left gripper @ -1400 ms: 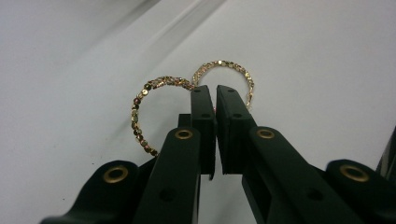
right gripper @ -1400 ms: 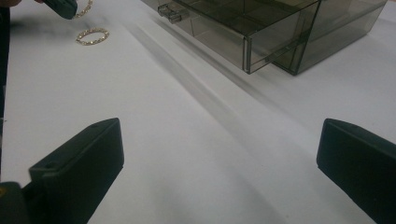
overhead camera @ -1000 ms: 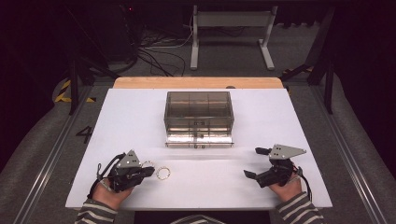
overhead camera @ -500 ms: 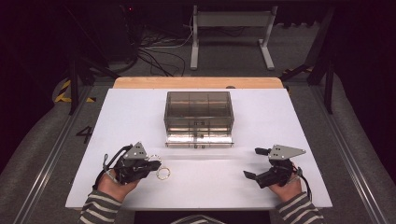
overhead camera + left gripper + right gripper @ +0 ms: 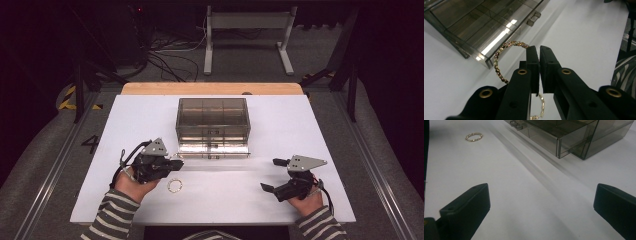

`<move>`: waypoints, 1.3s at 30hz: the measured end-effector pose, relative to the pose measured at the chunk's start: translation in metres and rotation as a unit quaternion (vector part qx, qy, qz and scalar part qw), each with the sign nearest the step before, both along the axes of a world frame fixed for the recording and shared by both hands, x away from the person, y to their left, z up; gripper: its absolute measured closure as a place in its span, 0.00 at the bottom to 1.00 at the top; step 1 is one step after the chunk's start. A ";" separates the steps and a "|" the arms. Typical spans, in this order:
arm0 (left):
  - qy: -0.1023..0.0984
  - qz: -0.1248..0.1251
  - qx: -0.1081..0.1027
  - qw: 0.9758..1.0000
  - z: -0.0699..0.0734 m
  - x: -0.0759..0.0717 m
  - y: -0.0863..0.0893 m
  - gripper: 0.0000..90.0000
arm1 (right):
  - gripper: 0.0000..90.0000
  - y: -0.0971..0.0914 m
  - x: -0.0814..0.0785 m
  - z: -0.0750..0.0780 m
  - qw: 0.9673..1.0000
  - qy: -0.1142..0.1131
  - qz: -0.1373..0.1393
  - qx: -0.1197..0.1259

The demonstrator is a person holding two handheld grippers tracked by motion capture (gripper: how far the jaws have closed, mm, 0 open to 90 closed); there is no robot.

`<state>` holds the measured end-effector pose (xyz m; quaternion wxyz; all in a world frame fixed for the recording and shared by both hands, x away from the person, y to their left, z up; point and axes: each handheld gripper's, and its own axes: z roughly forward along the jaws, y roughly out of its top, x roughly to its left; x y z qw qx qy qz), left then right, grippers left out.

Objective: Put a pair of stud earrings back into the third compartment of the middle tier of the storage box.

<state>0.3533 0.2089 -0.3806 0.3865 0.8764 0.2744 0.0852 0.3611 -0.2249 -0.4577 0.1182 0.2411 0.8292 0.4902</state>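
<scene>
My left gripper [image 5: 178, 159] [image 5: 539, 51] is shut on a gold bracelet with pink stones [image 5: 498, 60], which loops out to the left of the jaw tips. It hangs just in front of the open bottom drawer [image 5: 212, 150] [image 5: 486, 32] of a smoky clear organiser box [image 5: 212, 117]. A second gold bracelet [image 5: 174, 185] [image 5: 474, 137] lies flat on the white table [image 5: 300, 125], near the left hand. My right gripper [image 5: 270, 175] [image 5: 541, 202] rests low at the front right, open wide with nothing between its jaws.
The drawer [image 5: 554, 137] is divided into compartments and has a small handle [image 5: 533, 19] on its front. A wooden strip [image 5: 212, 88] runs along the table's far edge. Dark floor, cables and a metal stand lie beyond.
My left gripper has moved forward and to the right, toward the open drawer. The bracelet on the table and the right gripper have stayed put.
</scene>
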 end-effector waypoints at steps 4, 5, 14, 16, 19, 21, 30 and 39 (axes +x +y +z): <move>0.007 -0.010 -0.002 1.000 0.002 0.007 -0.008 0.96 | 0.02 0.000 0.000 0.000 1.000 0.000 0.001 0.000; 0.007 -0.013 -0.004 1.000 0.002 0.009 -0.010 0.96 | 0.02 0.000 0.000 0.000 1.000 0.000 0.001 -0.001; 0.003 -0.031 -0.009 0.999 0.016 0.020 -0.029 0.96 | 0.02 0.000 0.000 0.000 1.000 0.001 0.002 -0.001; 0.003 -0.035 -0.010 0.999 0.018 0.022 -0.033 0.96 | 0.02 0.000 0.000 0.000 1.000 0.001 0.002 -0.001; 0.005 -0.040 -0.010 0.999 0.020 0.027 -0.039 0.96 | 0.02 0.000 0.000 0.000 1.000 0.001 0.002 0.000; 0.006 -0.044 -0.011 0.999 0.021 0.030 -0.044 0.96 | 0.02 0.000 0.000 0.000 1.000 0.001 0.003 0.000; 0.014 -0.062 -0.020 0.998 0.025 0.044 -0.064 0.96 | 0.02 0.000 0.000 0.000 1.000 0.001 0.004 0.001; 0.022 -0.068 -0.030 0.997 0.021 0.057 -0.079 0.96 | 0.02 0.000 0.000 0.000 1.000 0.001 0.005 0.001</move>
